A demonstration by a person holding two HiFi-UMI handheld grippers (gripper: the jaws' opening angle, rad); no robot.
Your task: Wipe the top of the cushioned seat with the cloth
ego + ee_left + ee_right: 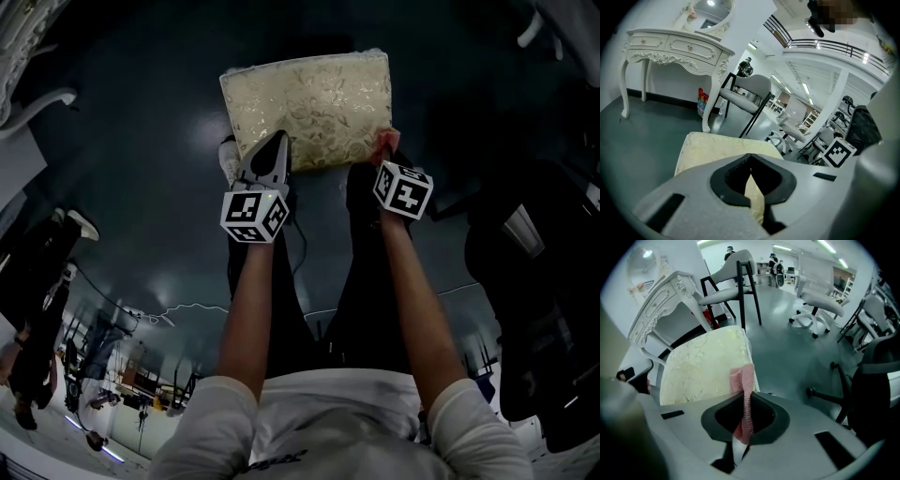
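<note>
Two grippers — left gripper point(272, 143) pinching cushioned seat point(309, 98) edge, right gripper point(744, 426) clamping pink cloth point(747, 383) (at seat corner).

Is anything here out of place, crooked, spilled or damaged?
Nothing is spilled or damaged. One small oddity: the pink cloth, pinched in the right gripper, is bunched into a narrow strip at the near right corner of the cushioned seat, not spread flat for wiping.

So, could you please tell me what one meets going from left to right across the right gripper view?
White dressing table → cushioned seat → pink cloth → black office chair.
</note>
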